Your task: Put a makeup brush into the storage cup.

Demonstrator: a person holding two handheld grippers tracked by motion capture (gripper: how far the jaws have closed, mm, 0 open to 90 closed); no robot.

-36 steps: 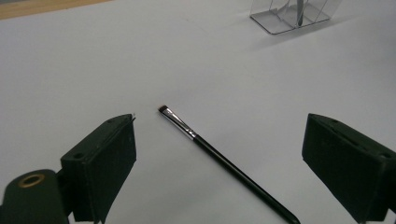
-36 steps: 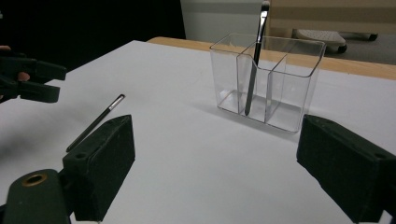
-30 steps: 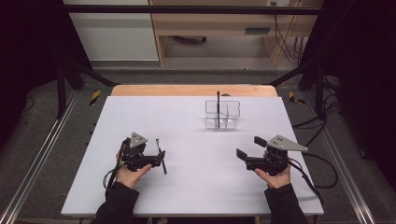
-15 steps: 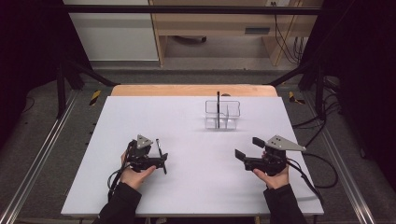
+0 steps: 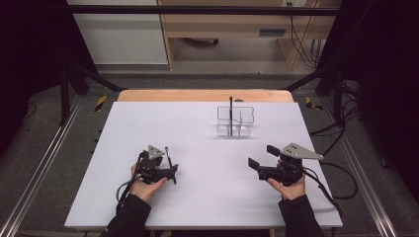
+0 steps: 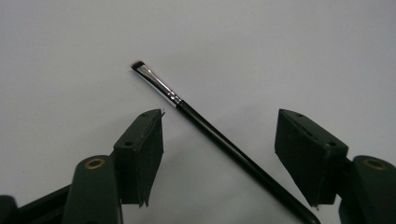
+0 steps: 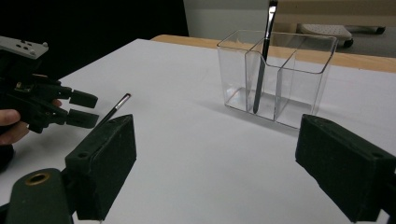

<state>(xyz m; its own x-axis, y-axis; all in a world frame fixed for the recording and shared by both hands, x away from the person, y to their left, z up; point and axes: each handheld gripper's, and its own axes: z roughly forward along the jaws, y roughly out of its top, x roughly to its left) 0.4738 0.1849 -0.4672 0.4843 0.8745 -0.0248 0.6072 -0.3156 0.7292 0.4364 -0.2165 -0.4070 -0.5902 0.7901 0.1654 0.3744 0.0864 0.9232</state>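
From the high view, the white table carries a clear plastic organizer toward its far side, right of centre, with one dark brush standing upright in it. That suggests the loose brush is meant to join it there. The left gripper sits low on the near left of the table, its jaws set around a thin black makeup brush that lies flat on the surface. The right gripper hovers on the near right, well apart from both brush and organizer, apparently waiting its turn.

In the left gripper view, the makeup brush runs diagonally between the two pads, bristle tip pointing away toward the upper left, handle passing down toward the lower right. The jaws have just been closing and stand roughly half open; neither pad touches the handle yet, so nothing is gripped. They straddle the handle rather than the ferrule, probably for a firmer pinch on the thicker part.

In the right gripper view, the jaws stand wide open and hold nothing, and they frame the organizer, with the standing brush leaning in its left compartment. The left gripper shows at the left, over the lying brush.
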